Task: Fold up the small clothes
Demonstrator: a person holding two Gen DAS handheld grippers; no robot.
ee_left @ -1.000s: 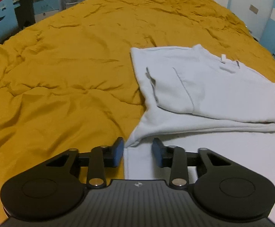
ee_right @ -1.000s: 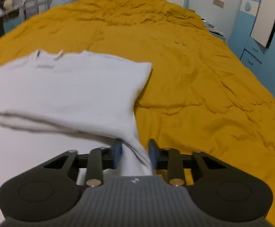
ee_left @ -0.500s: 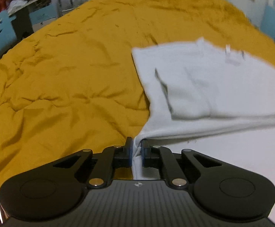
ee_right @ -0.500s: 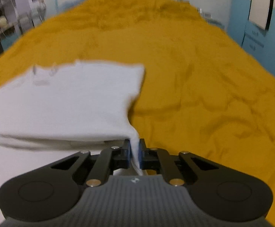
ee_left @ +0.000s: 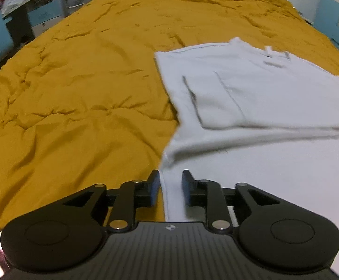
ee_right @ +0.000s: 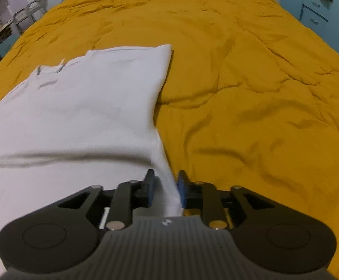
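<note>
A white T-shirt (ee_left: pixel 251 93) lies on the mustard-yellow bedspread (ee_left: pixel 76 81), its sides folded in and its collar at the far end. My left gripper (ee_left: pixel 169 182) is open, its blue-padded jaws on either side of the shirt's near left corner. In the right wrist view the same shirt (ee_right: pixel 80 107) fills the left half. My right gripper (ee_right: pixel 166 182) is open, its jaws on either side of the near right corner. The fabric runs loosely between both pairs of jaws.
The bedspread (ee_right: pixel 251 93) is wrinkled and stretches far ahead and to both sides. Blue furniture and a cluttered desk (ee_left: pixel 10 18) stand beyond the bed's left edge. A blue cabinet (ee_right: pixel 316 7) stands at the far right.
Half a second ago both grippers were shut on the shirt's near corners. Now both have opened and let go of the fabric. Both views look further forward along the bed.
</note>
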